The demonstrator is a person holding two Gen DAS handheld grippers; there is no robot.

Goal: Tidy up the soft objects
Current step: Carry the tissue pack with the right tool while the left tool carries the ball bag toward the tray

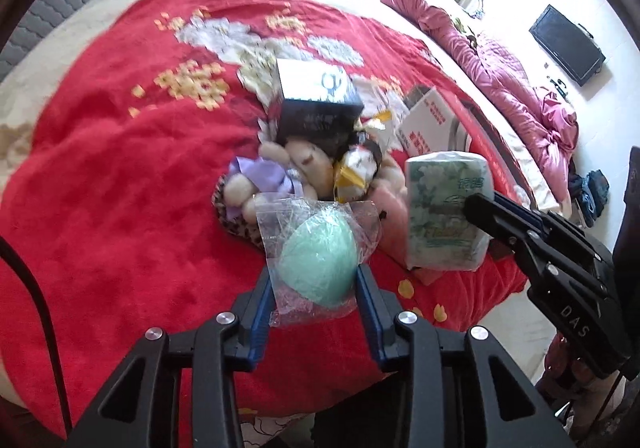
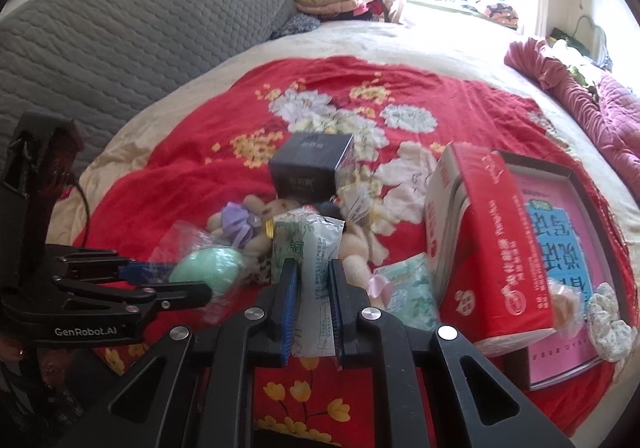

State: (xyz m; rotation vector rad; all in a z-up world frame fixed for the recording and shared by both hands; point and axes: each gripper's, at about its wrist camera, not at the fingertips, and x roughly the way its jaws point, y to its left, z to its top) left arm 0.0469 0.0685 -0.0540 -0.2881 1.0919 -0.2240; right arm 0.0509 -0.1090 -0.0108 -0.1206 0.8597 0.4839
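Note:
My left gripper [image 1: 315, 271] is shut on a mint-green egg-shaped sponge [image 1: 318, 262] in a clear plastic bag, held just above the red blanket. My right gripper [image 2: 313, 266] is shut on a green-and-white tissue pack [image 2: 316, 244], held upright. Each gripper shows in the other's view: the right gripper [image 1: 484, 206] with its tissue pack [image 1: 444, 208] at the right, the left gripper [image 2: 182, 283] with the sponge [image 2: 208, 270] at the left. Beyond both lie plush toys [image 1: 280, 176] with a purple bow, and a second tissue pack [image 2: 408, 288].
A dark box [image 2: 310, 164] rests behind the plush toys. A red carton [image 2: 480, 248] leans on a pink-lidded box [image 2: 560, 268] at the right. The red flowered blanket [image 1: 120, 168] covers the bed; a pink quilt [image 1: 500, 60] lies far right, a grey headboard [image 2: 120, 40] at the left.

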